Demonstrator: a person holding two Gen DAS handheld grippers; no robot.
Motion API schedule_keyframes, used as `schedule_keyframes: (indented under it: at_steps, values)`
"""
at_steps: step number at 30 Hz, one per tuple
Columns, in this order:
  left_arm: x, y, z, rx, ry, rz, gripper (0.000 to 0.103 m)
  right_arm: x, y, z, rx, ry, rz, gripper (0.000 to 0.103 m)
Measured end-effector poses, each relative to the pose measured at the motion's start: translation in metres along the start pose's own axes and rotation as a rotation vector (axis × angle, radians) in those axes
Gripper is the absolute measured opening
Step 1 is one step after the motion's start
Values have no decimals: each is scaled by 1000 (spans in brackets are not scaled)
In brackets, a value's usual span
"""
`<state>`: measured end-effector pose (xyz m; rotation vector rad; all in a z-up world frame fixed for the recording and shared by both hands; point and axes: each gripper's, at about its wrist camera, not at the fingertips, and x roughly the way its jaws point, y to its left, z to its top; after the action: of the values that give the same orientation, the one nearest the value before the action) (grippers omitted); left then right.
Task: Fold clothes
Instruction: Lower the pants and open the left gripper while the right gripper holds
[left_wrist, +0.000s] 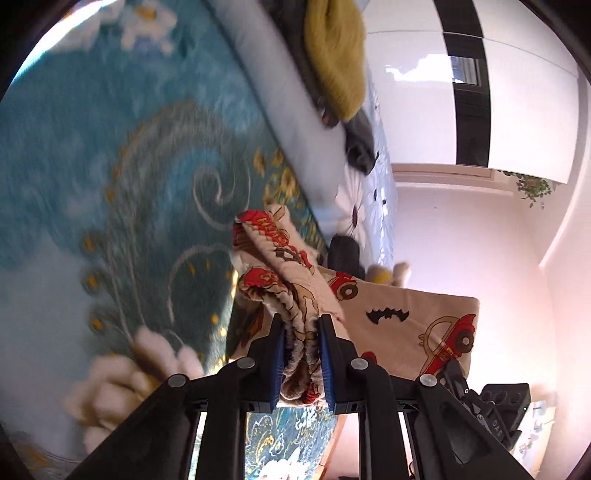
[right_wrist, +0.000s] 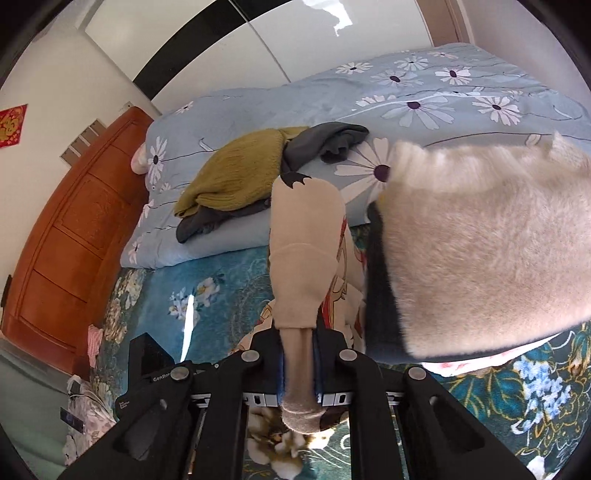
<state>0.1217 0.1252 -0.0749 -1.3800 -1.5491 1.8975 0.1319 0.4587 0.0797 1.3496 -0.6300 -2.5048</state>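
A beige child's garment printed with red cars and black bats (left_wrist: 406, 325) is held up off the teal flowered blanket (left_wrist: 110, 184). My left gripper (left_wrist: 301, 325) is shut on its bunched ribbed waistband, which fills the gap between the blue pads. In the right wrist view my right gripper (right_wrist: 297, 339) is shut on a plain beige end of the same garment (right_wrist: 303, 251), which stands up between the pads. A sleeve of cream fleece (right_wrist: 480, 251) with a dark cuff crosses the right side of that view.
A mustard knit (right_wrist: 236, 173) and a dark grey garment (right_wrist: 325, 144) lie on the light blue daisy quilt (right_wrist: 443, 88) at the back of the bed. An orange wooden headboard (right_wrist: 70, 236) stands at the left. White glossy wardrobe doors (left_wrist: 424, 92) rise behind.
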Motion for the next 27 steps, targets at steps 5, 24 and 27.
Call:
schedule_keyframes:
  at_steps: [5, 24, 27]
  values:
    - [-74, -4, 40, 56, -79, 24, 17, 14, 55, 5, -31, 10, 105, 12]
    - [-302, 130, 89, 198, -233, 478, 16, 143, 69, -70, 128, 235, 241, 12]
    - [-297, 173, 89, 125, -244, 505, 16, 173, 27, -94, 219, 310, 182, 12]
